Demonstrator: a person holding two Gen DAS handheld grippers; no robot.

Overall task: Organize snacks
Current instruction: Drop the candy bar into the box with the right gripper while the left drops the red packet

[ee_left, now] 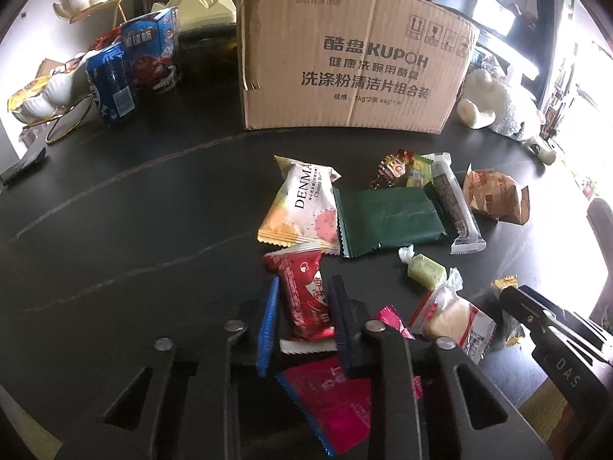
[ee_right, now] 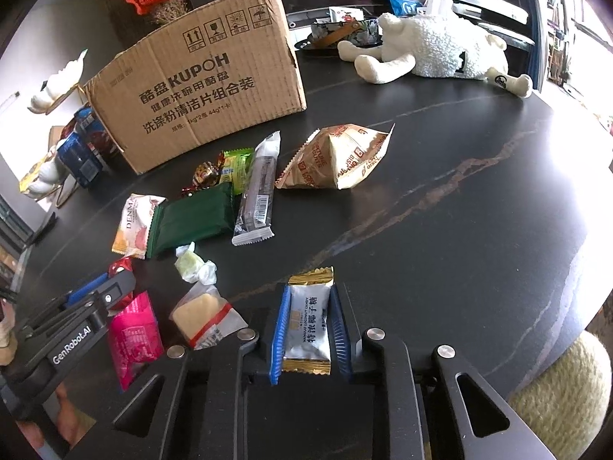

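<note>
Red packet (ee_left: pixel 304 299); dark green packet (ee_left: pixel 387 218); silver-gold packet (ee_right: pixel 308 326); brown cardboard box (ee_left: pixel 345 57).

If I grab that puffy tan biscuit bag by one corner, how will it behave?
The tan biscuit bag looks air-puffed, so probably light and crushable. Its glossy film may slip between fingers. It's tented on the table, so a push would likely slide it, not roll it.

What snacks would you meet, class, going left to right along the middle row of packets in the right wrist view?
DENMA packet → green packet → grey bar → tan biscuit bag.
</note>
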